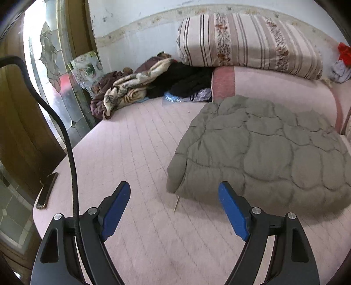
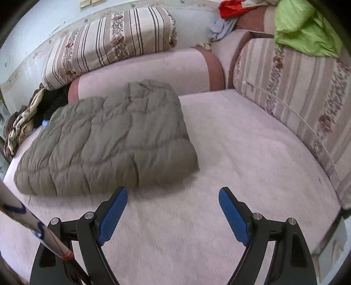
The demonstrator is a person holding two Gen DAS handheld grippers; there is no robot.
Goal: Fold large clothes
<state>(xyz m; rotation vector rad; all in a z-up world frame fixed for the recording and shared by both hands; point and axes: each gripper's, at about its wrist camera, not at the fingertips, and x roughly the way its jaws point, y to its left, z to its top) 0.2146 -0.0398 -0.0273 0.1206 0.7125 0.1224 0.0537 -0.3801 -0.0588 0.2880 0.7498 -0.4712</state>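
Quilted olive-grey jacket [image 1: 267, 153] lies folded into a thick, roughly rectangular bundle on the pink bed [image 1: 136, 157], its long axis running from the near edge of the bed back toward the pink bolster [image 1: 274, 87] at the wall; in the right wrist view the same jacket [image 2: 109, 140] sits left of centre, its far end touching the bolster [image 2: 149, 70] and its near folded edge facing the camera. On top of the bolster rests a striped, flower-patterned rolled quilt [image 1: 248, 41], and a second striped cushion [image 2: 296, 87] lines the right side of the bed. A heap of crumpled clothes [image 1: 136, 85], brown, cream and black, is piled in the far left corner of the bed beside the bolster. A bright green cloth [image 2: 302, 26] is draped over the top of the right cushion, with a red cloth [image 2: 230, 8] near it. A dark phone [image 1: 47, 190] lies at the left edge of the bed. The left tongs [image 1: 174, 193] stand released, nothing between the blue pads, just short of the jacket's near left corner. The right tongs [image 2: 173, 197] are likewise spread wide and empty, above bare bedding beside the jacket's near right corner.
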